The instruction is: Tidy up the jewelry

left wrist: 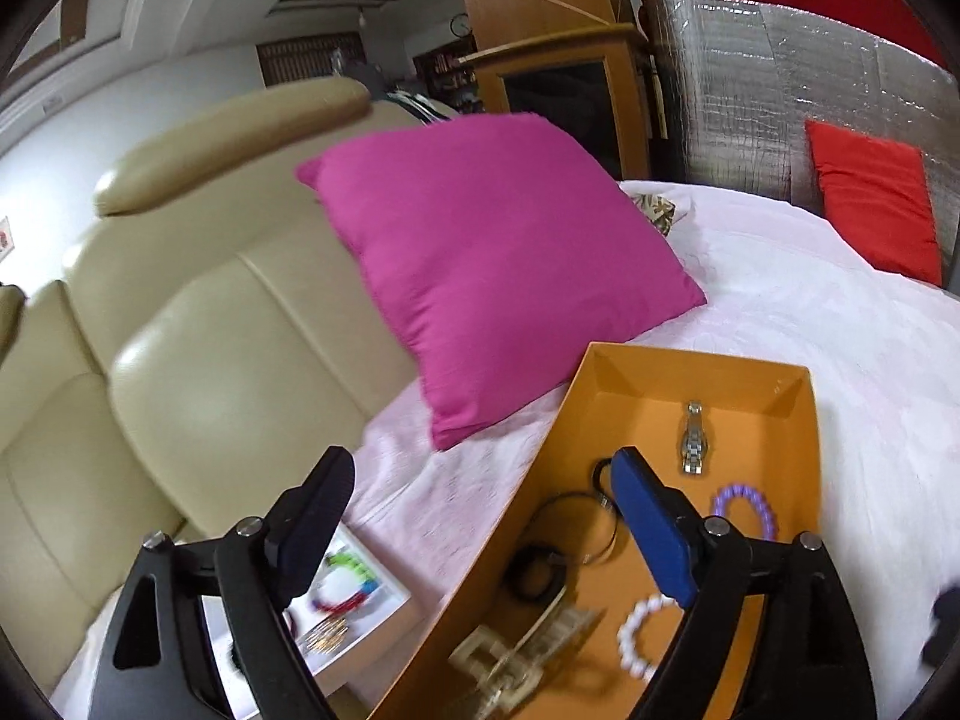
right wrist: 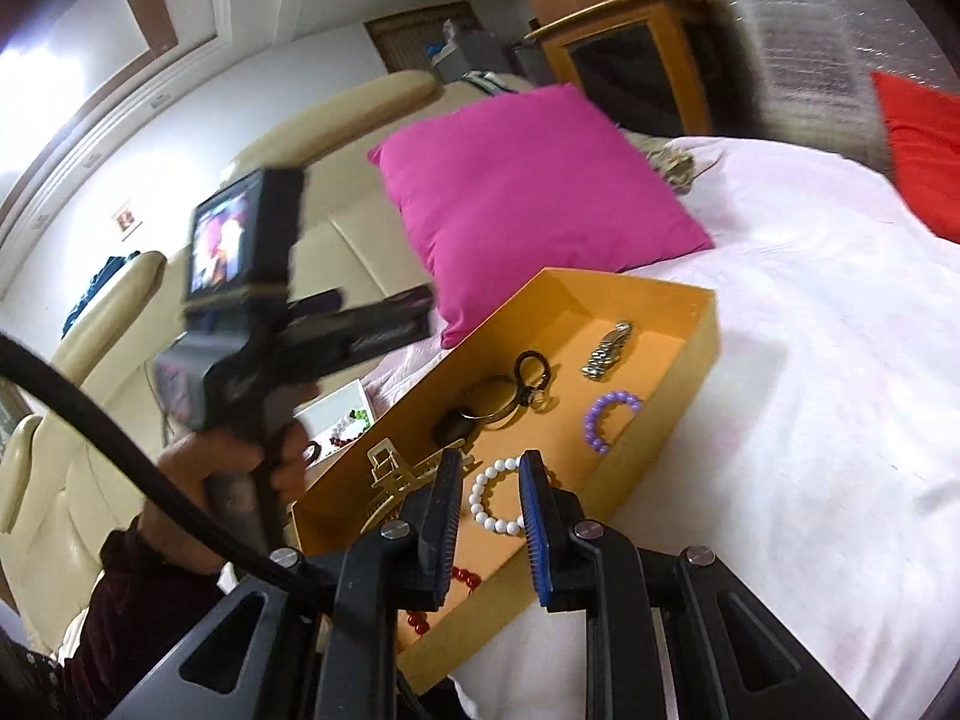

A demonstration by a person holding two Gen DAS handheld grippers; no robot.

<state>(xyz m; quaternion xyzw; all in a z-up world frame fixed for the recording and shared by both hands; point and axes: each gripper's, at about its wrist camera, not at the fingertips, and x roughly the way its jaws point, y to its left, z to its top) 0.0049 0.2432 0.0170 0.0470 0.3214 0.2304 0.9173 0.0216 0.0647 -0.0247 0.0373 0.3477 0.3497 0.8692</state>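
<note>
Nearest, the right gripper (right wrist: 491, 534) hangs above the white bead bracelet (right wrist: 489, 495), its fingers narrow and empty. The left gripper (left wrist: 480, 540) gapes wide, holding nothing. Both hover over the shallow orange cardboard tray (right wrist: 708, 324) on the white bed (right wrist: 810, 420); a careless dip could tangle the black cord necklace (left wrist: 576, 531) or tip the tray on soft bedding. Beyond, the silver metal watch (left wrist: 693, 438) lies clear.

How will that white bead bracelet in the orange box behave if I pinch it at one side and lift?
The white bead bracelet looks like separate round beads on a string, so it will probably droop rather than keep its ring shape. The beads look smooth and may slip between pads. It lies flat on the orange box floor, so rolling seems unlikely.
</note>
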